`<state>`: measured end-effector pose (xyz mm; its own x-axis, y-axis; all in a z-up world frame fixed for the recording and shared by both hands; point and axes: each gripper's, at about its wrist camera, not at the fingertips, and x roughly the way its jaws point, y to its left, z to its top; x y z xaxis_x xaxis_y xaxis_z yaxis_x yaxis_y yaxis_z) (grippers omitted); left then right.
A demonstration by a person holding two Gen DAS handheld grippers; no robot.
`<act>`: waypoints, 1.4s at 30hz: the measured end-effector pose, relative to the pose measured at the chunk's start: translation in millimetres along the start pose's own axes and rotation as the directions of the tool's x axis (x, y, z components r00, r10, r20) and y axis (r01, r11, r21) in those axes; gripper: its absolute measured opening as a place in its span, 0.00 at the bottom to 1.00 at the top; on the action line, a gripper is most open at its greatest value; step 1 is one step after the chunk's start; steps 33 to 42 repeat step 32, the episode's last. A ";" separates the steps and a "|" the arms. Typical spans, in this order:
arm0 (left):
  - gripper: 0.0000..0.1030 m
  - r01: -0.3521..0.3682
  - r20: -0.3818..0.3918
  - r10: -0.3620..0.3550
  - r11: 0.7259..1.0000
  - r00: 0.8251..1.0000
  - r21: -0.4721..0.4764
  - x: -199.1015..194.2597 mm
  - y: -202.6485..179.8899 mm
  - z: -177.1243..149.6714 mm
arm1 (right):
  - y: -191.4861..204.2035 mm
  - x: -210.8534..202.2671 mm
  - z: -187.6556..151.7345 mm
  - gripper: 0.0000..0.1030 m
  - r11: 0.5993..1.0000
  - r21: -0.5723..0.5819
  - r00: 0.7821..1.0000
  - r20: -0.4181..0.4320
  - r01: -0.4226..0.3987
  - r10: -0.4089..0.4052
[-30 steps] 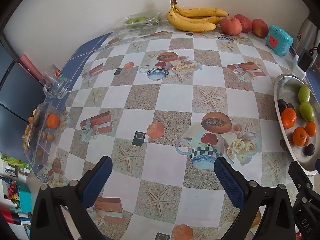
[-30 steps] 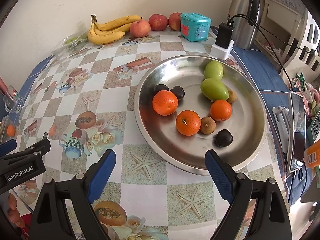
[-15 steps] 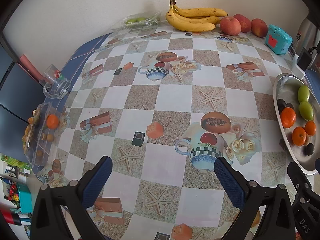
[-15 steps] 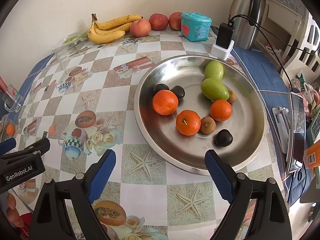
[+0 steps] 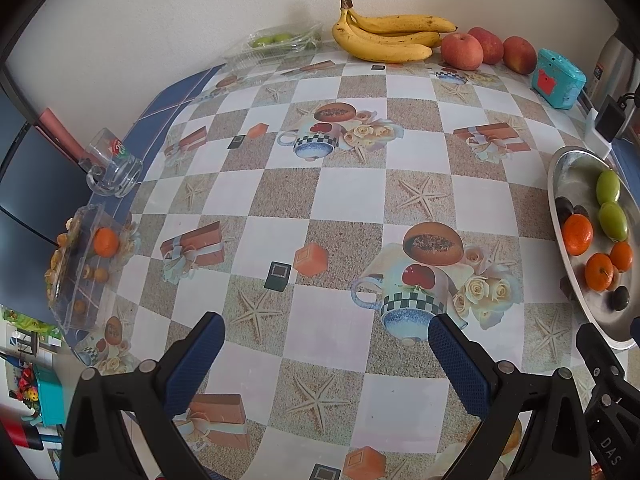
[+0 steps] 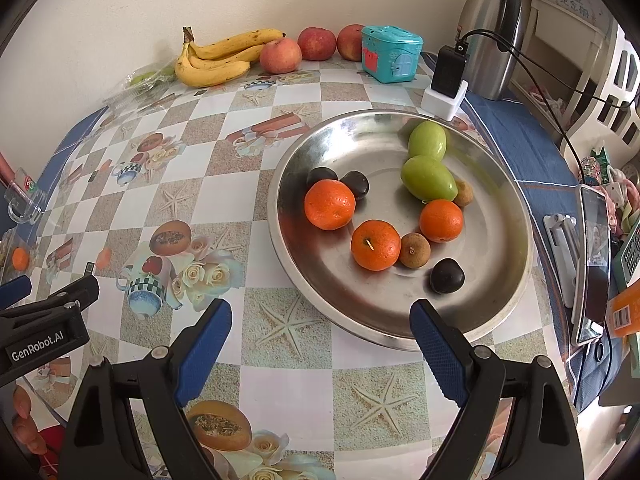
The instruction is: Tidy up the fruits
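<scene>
Almost nothing moved since a second ago: your left gripper [image 5: 326, 344] and right gripper [image 6: 320, 328] still hover, both spread wide, empty. Right one hangs over near rim of steel dish [image 6: 516, 280] holding tangerines [image 6: 330, 204], green fruits [image 6: 428, 178], dark plums [image 6: 447, 276]. Bananas [image 5: 384, 38] and apples [image 5: 462, 51] against wall, far edge of checkered tablecloth [image 5: 320, 200]. Clear box [image 5: 80, 268] at left edge.
</scene>
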<state>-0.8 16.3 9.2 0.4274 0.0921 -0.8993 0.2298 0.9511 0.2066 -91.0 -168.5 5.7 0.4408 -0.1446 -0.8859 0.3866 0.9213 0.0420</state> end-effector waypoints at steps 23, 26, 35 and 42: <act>1.00 -0.021 -0.015 0.021 1.000 1.000 -0.009 2.0 4.1 -1.4 | -0.3 0.5 -0.5 0.88 1.000 0.002 1.000 -0.001 0.000 0.000; 1.00 -0.005 -0.005 0.005 1.000 1.000 -0.013 -1.1 5.2 -2.8 | -0.3 0.6 -0.5 0.88 1.000 0.002 1.000 -0.001 0.000 0.000; 1.00 0.007 0.005 -0.007 1.000 1.000 -0.022 -3.8 6.8 -1.9 | -0.5 0.5 -0.5 0.88 1.000 0.001 1.000 -0.001 0.000 0.000; 1.00 0.007 0.005 -0.007 1.000 1.000 -0.022 -3.8 6.8 -1.9 | -0.5 0.5 -0.5 0.88 1.000 0.001 1.000 -0.001 0.000 0.000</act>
